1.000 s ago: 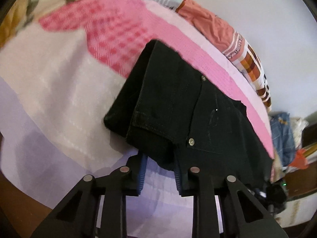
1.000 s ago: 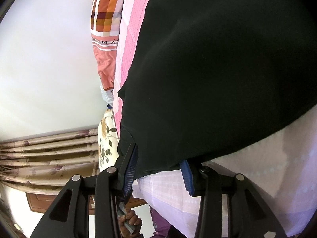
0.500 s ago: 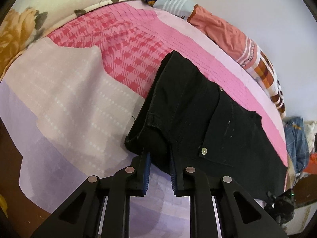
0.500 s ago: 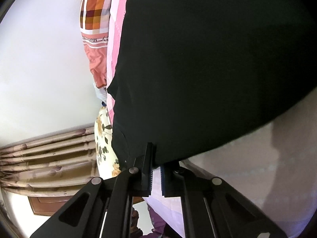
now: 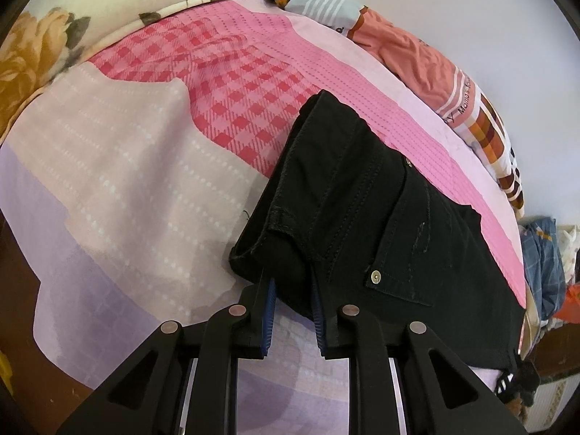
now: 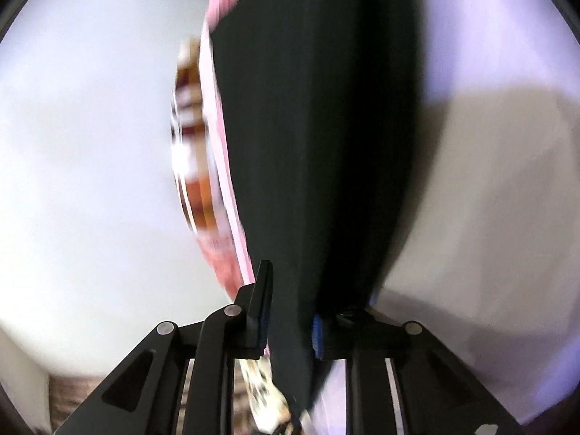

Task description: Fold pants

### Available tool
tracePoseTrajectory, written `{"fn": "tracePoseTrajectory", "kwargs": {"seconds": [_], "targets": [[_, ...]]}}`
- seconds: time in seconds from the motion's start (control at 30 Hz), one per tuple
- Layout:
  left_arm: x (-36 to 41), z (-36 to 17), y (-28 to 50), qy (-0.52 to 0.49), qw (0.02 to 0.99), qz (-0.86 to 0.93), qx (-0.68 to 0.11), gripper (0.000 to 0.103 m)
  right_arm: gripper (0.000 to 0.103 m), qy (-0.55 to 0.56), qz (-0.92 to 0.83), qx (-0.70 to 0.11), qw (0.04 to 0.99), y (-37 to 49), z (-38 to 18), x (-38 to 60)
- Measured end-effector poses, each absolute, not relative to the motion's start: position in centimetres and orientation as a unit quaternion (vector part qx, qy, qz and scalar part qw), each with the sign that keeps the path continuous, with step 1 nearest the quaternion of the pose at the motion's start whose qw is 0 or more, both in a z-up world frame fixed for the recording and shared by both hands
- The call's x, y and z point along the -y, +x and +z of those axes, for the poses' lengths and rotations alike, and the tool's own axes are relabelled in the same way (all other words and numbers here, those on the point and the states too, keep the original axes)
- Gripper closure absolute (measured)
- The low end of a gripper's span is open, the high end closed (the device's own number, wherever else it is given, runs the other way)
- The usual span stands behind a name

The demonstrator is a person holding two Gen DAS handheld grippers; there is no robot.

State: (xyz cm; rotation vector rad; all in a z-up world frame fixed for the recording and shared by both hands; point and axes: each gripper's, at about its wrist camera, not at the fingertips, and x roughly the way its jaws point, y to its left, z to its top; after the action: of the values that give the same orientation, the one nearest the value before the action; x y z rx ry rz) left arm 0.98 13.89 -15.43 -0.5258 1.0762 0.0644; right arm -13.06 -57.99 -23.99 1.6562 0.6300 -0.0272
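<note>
Now 2 tongs (image 5: 293, 302) (image 6: 288, 317) grip 1 pants (image 5: 380, 224).

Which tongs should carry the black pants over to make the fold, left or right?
Probably the right tongs. They grip the plain end of the black pants, which hangs free off the bedspread. The left tongs pinch the waistband, which rests on the bed and can anchor the fold.

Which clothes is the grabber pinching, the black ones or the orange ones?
The black pants. The left gripper is pinching their edge on the pink bedsheet. The orange shirt lies untouched at the far edge by the wall.
</note>
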Motion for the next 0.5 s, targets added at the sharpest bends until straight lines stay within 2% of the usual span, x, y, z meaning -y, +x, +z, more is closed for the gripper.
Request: {"fn": "tracePoseTrajectory", "kwargs": {"seconds": [0.13, 0.5], "targets": [[-13.9, -15.5, 0.8, -0.251, 0.824, 0.033, -0.507, 0.081, 0.096, 0.68, -0.071, -0.279, 0.674, -14.9, -22.5, 62.2], [-13.4, -15.4, 0.8, -0.228, 0.828, 0.037, -0.511, 0.079, 0.1, 0.585, -0.101, -0.329, 0.734, -15.3, -20.7, 63.5]]}}
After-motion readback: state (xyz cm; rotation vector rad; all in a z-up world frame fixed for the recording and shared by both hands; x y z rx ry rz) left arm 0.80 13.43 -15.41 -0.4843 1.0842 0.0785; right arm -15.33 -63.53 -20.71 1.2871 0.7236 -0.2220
